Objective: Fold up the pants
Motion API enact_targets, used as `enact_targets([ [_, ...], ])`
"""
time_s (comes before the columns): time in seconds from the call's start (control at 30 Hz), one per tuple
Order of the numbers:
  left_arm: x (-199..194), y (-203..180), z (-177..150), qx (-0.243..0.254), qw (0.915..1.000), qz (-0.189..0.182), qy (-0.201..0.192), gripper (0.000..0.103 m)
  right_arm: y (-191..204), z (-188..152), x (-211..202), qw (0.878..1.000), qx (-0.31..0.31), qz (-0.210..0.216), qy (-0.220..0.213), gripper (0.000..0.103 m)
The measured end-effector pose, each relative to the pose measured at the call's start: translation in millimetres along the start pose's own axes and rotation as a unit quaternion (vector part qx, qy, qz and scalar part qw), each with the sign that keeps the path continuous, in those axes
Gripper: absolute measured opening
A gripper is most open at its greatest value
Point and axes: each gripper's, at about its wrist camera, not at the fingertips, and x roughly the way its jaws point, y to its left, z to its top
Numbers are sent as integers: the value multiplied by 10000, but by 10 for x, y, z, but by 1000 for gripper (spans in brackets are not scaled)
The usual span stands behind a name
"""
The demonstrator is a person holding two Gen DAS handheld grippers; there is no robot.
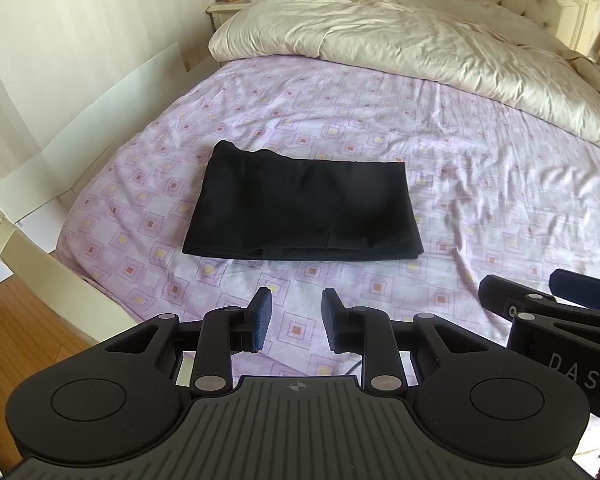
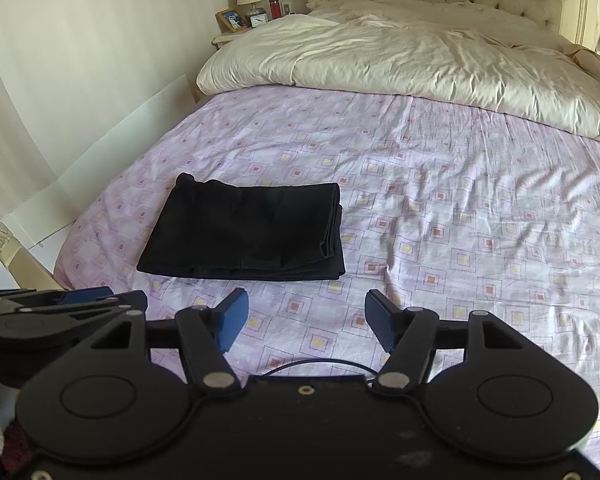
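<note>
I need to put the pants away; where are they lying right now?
The folded black pants lie on the lilac patterned bedsheet, toward its left side, beyond both open grippers.

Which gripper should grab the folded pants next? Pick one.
Left, probably. The pants lie straight ahead of the left gripper; from the right gripper they sit off to its left. Both are open and empty.
</note>
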Motion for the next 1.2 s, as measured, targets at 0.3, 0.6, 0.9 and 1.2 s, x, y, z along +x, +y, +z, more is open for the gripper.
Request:
enact_targets([
  [0.3,7,-51,-3,80,10000,-42,11,27,-29,-21,15,10000,44,18,43,69],
  [0.6,0,-67,-9,108,9999,-10,29,27,-41,-34,25,9999,111,69,58,69],
  [0.9,7,-81,-17,142,9999,-41,77,27,-58,-67,25,9998,128,70,97,69],
  [1.2,33,-93,-12,140,9998,-66,90,27,-102,-88,22,9998,172,54,132,69],
])
